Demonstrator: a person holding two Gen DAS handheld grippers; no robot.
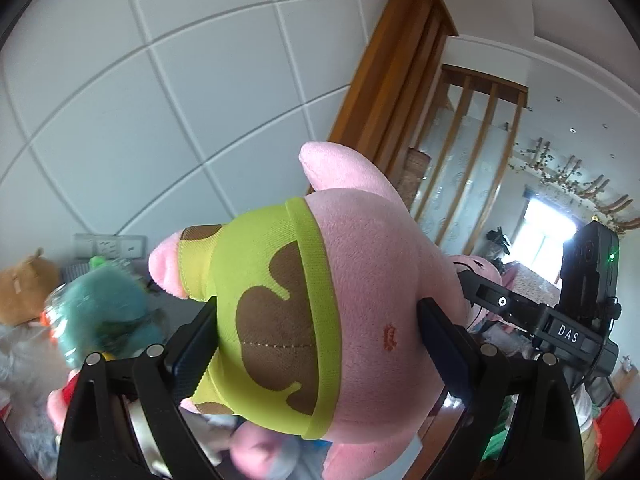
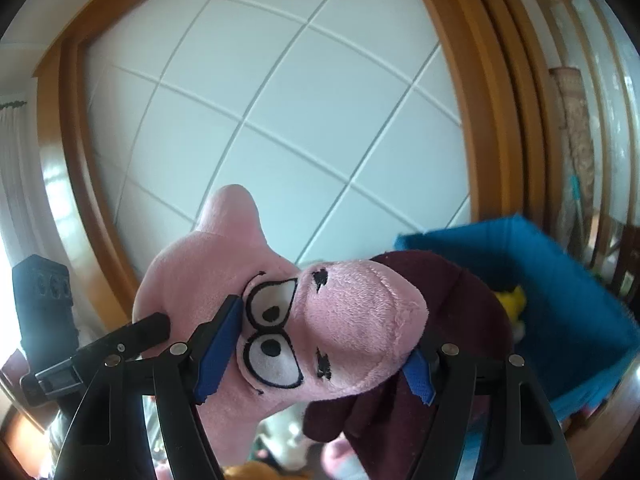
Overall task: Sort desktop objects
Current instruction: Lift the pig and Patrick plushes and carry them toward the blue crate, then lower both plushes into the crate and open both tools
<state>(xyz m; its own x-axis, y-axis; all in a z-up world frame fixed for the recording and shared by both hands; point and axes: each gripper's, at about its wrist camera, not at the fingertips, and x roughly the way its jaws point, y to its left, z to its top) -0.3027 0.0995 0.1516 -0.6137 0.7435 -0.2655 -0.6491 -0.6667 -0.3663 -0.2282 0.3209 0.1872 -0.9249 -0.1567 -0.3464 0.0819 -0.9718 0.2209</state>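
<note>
A white panelled wall (image 1: 160,100) with grooved lines fills the upper left of the left wrist view, bordered at the upper centre by a brown wooden frame (image 1: 404,60). The same wall and frame are seen behind the toy in the right wrist view. A pink star plush (image 1: 368,300), dressed in lime-green shorts with brown patches, occupies the centre of the left wrist view and is held off the surface. It is clamped at its waist by the left gripper (image 1: 320,332), both pads pressed into the fabric. In the right wrist view its face, eyes and pointed head are seen at centre, clenched between the blue pads of the right gripper (image 2: 316,356). A dark maroon cloth (image 2: 452,320) lies against the head, lower right of centre. A blue fabric bin (image 2: 560,304) is noted at right. A blurred teal plush (image 1: 100,308) is seen at lower left of the left wrist view.
</note>
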